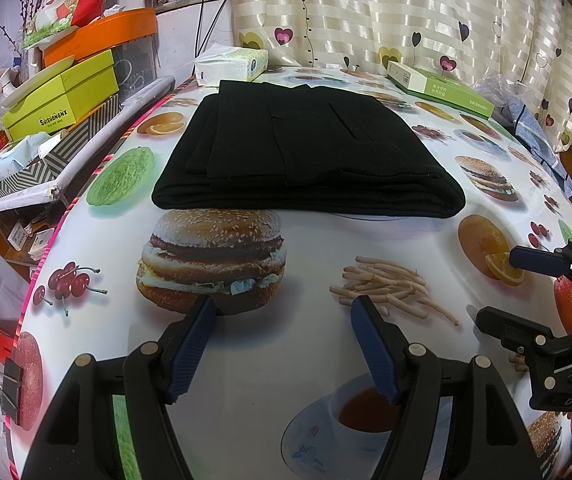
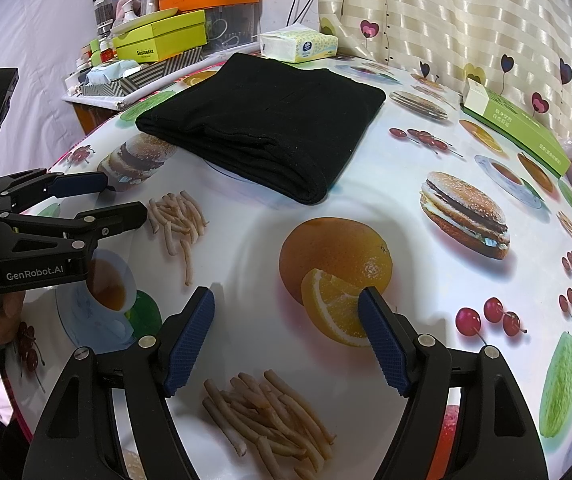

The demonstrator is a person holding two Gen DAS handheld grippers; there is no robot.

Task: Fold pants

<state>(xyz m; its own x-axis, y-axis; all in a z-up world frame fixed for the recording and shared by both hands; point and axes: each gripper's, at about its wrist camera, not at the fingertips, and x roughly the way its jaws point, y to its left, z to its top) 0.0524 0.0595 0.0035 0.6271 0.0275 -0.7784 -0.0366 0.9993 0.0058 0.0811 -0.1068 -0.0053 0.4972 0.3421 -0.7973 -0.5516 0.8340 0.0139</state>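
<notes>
Black pants (image 1: 306,148) lie folded into a thick rectangle on the worktop (image 1: 310,344), toward its far edge, flat on the food-print cover. Folded edge faces the near side; several layers show along it.

Left tool (image 1: 281,344): fingers spread wide, nothing between them, held over the near part of the worktop, well apart from the pants. Right tool (image 2: 286,340): likewise spread and empty, over the printed orange, short of the pants' near corner. Each tool shows in the other's view, side by side, both apart from the cloth. A hand (image 2: 3,318) grips the left tool's handle at the near left edge.

Tissue pack (image 1: 231,65) just behind the pants at the far edge. Green box (image 1: 440,88) at the far right. Stacked boxes (image 1: 61,98) off the left edge, on a separate surface.
</notes>
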